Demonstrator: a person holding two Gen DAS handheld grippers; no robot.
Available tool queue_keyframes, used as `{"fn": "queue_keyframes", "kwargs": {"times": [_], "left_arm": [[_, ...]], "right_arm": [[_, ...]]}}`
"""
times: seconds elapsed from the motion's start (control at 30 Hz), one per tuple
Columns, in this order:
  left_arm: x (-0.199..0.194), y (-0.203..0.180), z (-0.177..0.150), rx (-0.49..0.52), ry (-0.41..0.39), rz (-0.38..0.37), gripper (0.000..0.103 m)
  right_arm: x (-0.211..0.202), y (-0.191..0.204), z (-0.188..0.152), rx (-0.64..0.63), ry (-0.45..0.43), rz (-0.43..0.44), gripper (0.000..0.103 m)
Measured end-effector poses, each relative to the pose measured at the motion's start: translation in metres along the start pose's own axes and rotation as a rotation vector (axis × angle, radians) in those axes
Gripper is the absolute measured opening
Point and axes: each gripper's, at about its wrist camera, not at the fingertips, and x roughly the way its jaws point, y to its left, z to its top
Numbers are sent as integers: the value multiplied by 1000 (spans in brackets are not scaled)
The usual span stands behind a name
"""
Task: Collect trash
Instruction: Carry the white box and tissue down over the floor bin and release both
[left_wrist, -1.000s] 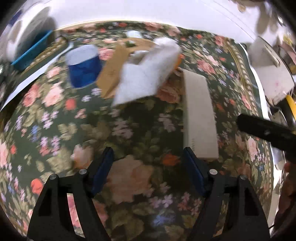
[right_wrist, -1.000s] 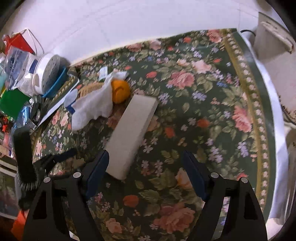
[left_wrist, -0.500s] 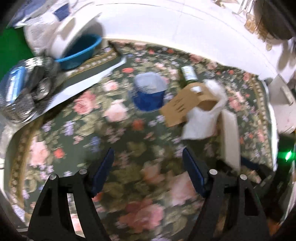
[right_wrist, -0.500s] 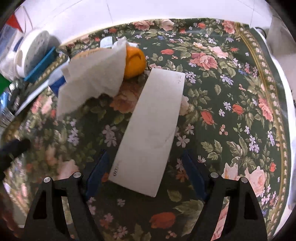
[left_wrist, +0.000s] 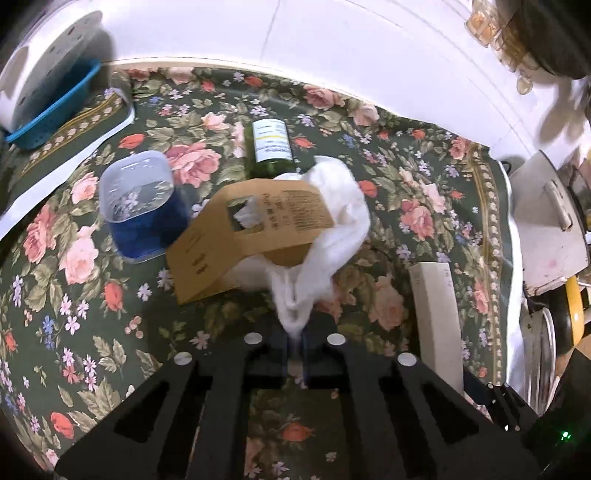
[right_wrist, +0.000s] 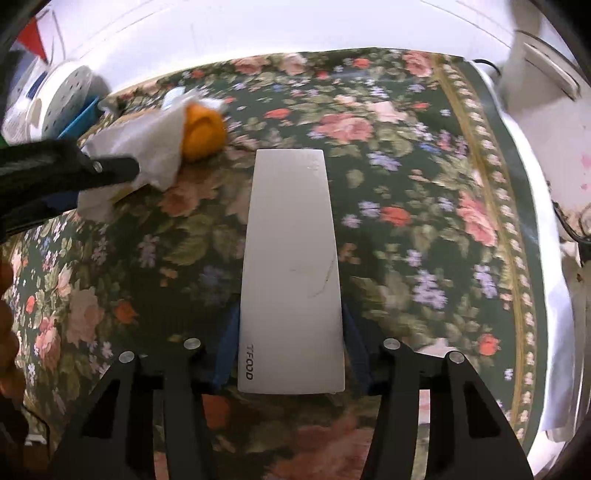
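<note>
A crumpled white tissue (left_wrist: 332, 221) lies over a brown cardboard piece (left_wrist: 251, 236) on the floral tablecloth. My left gripper (left_wrist: 295, 339) is shut on its lower tail. A green bottle (left_wrist: 271, 147) lies behind them. In the right wrist view the tissue (right_wrist: 147, 147) rests against an orange (right_wrist: 203, 133), with the left gripper's fingers (right_wrist: 110, 168) on it. A long white box (right_wrist: 291, 258) lies lengthwise, its near end between the jaws of my right gripper (right_wrist: 291, 347). Those jaws are closing, and the blue pads stand close beside the box's two long sides.
A blue tub with a clear lid (left_wrist: 140, 206) stands left of the cardboard. A white perforated appliance in a blue basket (left_wrist: 48, 92) sits at the back left. A white appliance (left_wrist: 546, 229) stands past the table's right edge. The wall runs behind the table.
My left gripper swung over to the tissue and shut on its tail. My right gripper came down over the near end of the white box and its jaws narrowed around it.
</note>
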Motion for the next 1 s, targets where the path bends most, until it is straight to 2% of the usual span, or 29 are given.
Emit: {"fn": "queue_keyframes", "kwargs": {"times": [0.27,0.5,0.63,0.83,1.0], "left_arm": [[-65,-9,-11,125,-96,-68,3],[-130,-3,-13,214,-196,-145,2],[-164,3,-20,262,-244,-181,2],[-194,0,-44,327,-263,-177,2],[-215,-8,-76,343,-265,-184,2]], "right_arm": [[-37,-20,3,93,-64,23,48],[-88,-14,4,177,-189,13,48],[-125,-4,-3,219,-281,-24,48],[-169,10,-19,218,-370,-75,48],[-203,10,-41,223,-407,-68,48]]}}
